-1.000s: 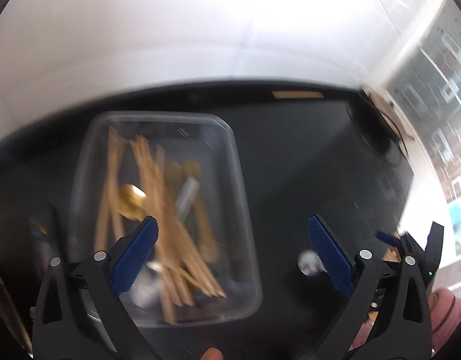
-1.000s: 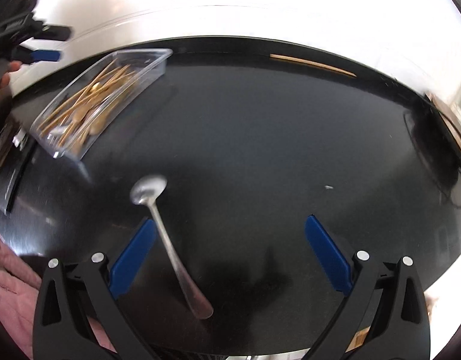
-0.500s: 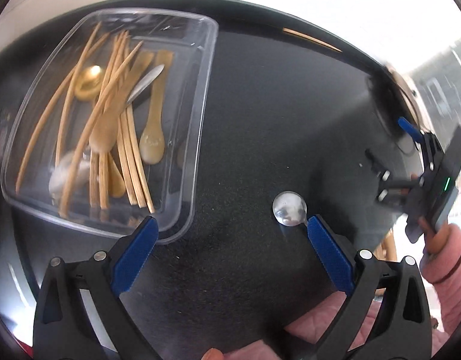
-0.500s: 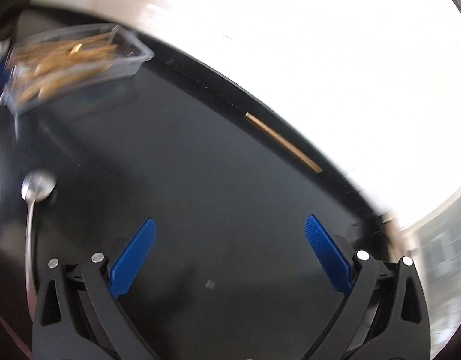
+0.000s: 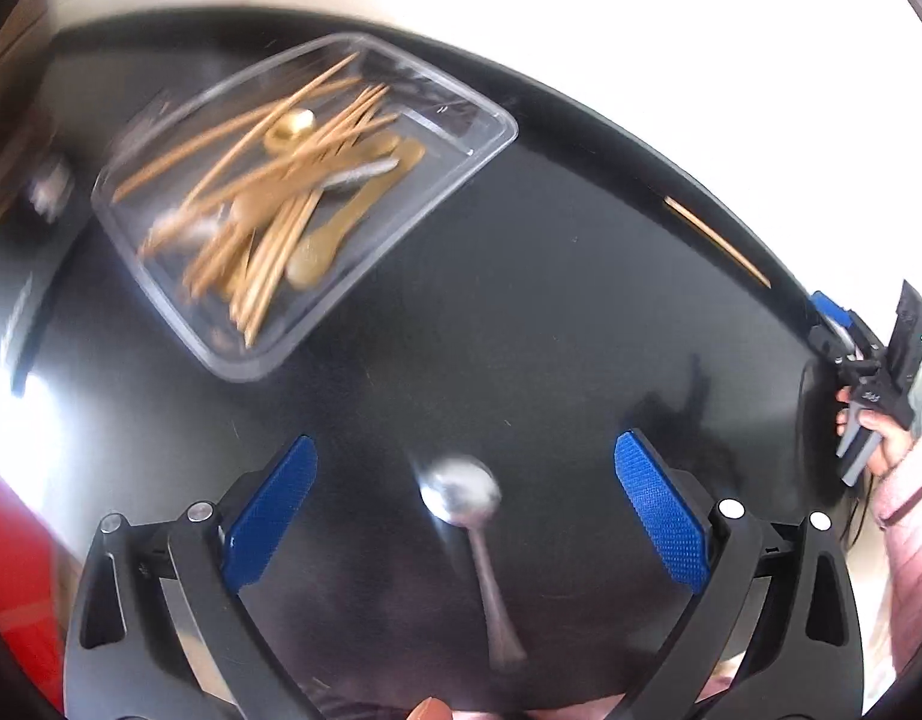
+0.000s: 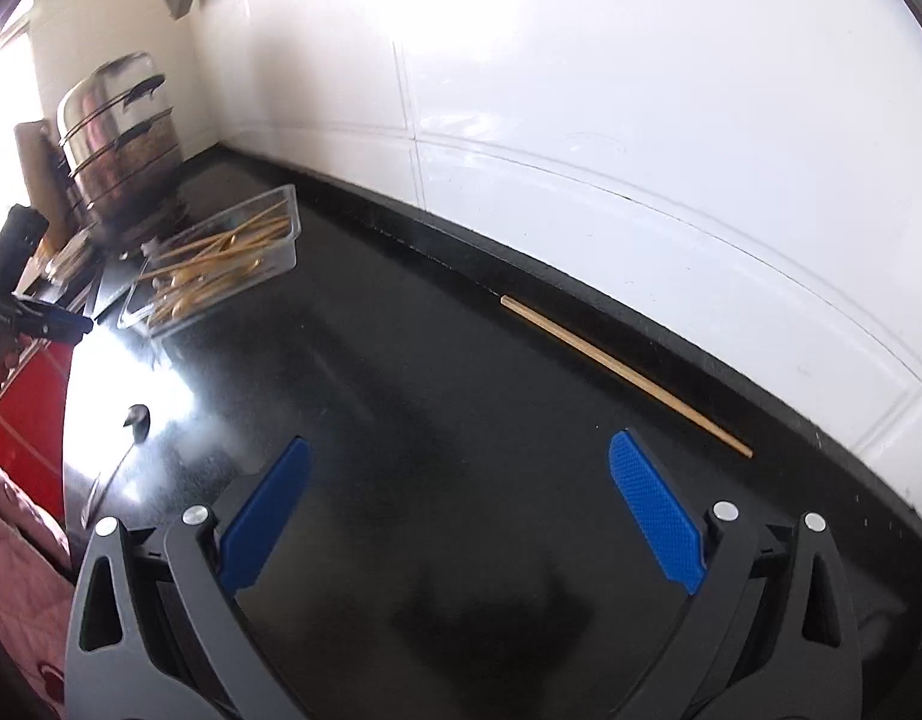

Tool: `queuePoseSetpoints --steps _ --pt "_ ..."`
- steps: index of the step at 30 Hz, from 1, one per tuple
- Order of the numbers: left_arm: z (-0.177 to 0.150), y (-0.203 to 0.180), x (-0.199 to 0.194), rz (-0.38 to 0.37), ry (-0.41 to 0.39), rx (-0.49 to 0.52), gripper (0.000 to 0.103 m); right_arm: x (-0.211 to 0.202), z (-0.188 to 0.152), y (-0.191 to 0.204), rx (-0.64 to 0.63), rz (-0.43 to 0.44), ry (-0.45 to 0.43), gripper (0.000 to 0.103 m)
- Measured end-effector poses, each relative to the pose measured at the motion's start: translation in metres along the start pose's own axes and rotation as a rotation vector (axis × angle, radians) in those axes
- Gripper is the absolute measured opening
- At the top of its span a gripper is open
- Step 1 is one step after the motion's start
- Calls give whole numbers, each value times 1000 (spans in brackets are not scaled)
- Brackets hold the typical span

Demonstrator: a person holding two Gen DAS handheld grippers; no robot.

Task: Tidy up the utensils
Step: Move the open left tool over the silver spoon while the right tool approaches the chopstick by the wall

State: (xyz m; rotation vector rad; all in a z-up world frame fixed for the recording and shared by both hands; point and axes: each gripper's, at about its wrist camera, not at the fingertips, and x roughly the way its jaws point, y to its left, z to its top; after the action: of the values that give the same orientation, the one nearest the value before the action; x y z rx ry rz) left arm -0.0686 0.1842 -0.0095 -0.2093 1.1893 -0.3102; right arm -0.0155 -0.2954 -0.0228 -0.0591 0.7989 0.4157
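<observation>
Your left gripper (image 5: 465, 501) has its fingers spread wide and empty, with the silver spoon (image 5: 474, 531) lying on the black worktop (image 5: 550, 312) between them at lower centre. Your right gripper (image 6: 459, 507) is likewise spread and empty; a lone chopstick (image 6: 622, 373) lies right of centre, and the clear tray (image 5: 461, 114) of wooden utensils sits upper left.

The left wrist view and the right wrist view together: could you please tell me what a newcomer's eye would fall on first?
First, the clear plastic tray heaped with wooden chopsticks and spoons, at the upper left of the black glossy countertop. Next, the lone silver metal spoon lying between the open blue pads of the left tool. In the right wrist view, a single wooden chopstick lies along the counter's back edge, beyond the open right tool.
</observation>
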Motion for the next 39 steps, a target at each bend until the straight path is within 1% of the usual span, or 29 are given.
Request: queuePoseSetpoints --steps 1,2,4,5,8,12,14,16,18,21,25,27,28,32,37,38,39 --pt "-4 -4 1 2 15 -8 97 10 4 -10 -17 12 30 96" --pt "-8 -9 3 22 34 -3 97 20 8 -19 -32 18 52 96" --pt "-11 -16 5 69 41 6 97 38 14 -33 -69 29 94 96" --pt "-12 -17 5 81 41 -1 97 47 13 -37 -74 39 114 96" --pt "-12 -15 6 81 43 -46 97 66 15 -59 -75 60 167 96" --pt "-6 -16 6 88 18 -95 97 79 21 -81 -66 77 189 96" --pt "-6 -18 7 88 24 -103 97 84 22 -91 -62 85 208 96" --pt "-5 -19 8 96 30 -105 97 82 17 -99 -53 87 216 96" --pt "-3 -18 8 104 24 -115 97 73 9 -107 -14 93 195 96" --pt "-2 -18 8 110 18 -134 97 57 -9 -127 88 85 180 96" --pt "-2 -23 17 107 45 -135 97 47 -36 -157 224 23 160 96" --pt "-1 -29 20 102 52 -123 97 45 -43 -170 294 10 133 96" --pt "0 -32 20 103 51 -110 97 43 -46 -176 334 2 105 96" --pt "2 -41 20 113 38 -82 97 42 -49 -186 443 73 24 98" --pt "1 -44 23 112 49 -90 97 53 -46 -183 580 180 -81 98" --pt "1 -46 24 113 51 -84 97 57 -44 -177 572 200 -82 98" --pt "0 -48 23 116 52 -79 97 64 -37 -164 533 265 -50 98"
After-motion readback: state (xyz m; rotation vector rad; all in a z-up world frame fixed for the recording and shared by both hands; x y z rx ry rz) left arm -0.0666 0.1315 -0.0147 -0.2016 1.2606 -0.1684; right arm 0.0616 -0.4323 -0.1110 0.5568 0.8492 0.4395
